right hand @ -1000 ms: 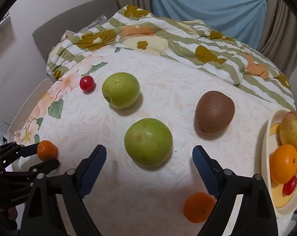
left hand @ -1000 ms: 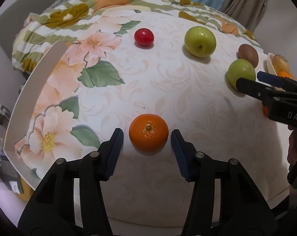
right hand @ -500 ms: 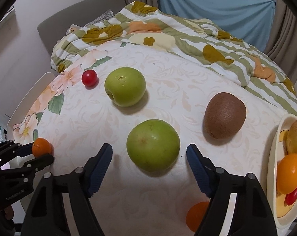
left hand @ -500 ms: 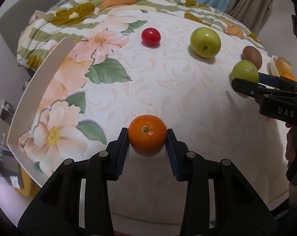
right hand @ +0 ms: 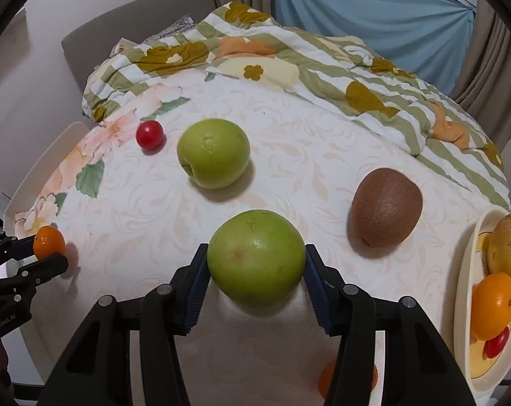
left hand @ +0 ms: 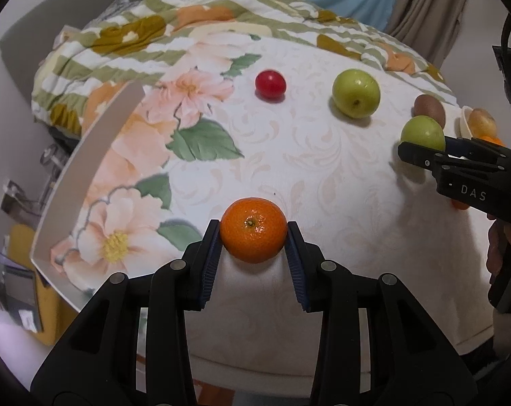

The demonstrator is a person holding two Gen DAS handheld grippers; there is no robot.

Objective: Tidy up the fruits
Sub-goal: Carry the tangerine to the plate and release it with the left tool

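Observation:
On the floral cloth, a small tangerine point(left hand: 253, 230) sits between the blue pads of my left gripper point(left hand: 253, 226), which is shut on it. My right gripper point(right hand: 256, 250) has its jaws closing, and both pads touch the sides of a large green apple point(right hand: 256, 257). A second green apple point(right hand: 213, 152), a red cherry tomato point(right hand: 149, 134) and a brown kiwi point(right hand: 386, 208) lie loose farther back. At the right edge a cream plate point(right hand: 465, 304) holds a pear, oranges and a small red fruit. Another tangerine point(right hand: 326, 377) lies half hidden under the right gripper's finger.
A white raised rim point(left hand: 86, 169) runs along the cloth's left side. A green striped flowered blanket point(right hand: 289, 61) is bunched at the back, with curtains behind it. The cloth drops off at the near edge. A hand point(left hand: 505, 250) holds the right gripper.
The left jaws closed from either side onto the tangerine. The right jaws narrowed from wide apart until the pads reached the large green apple. Neither hand shifted much.

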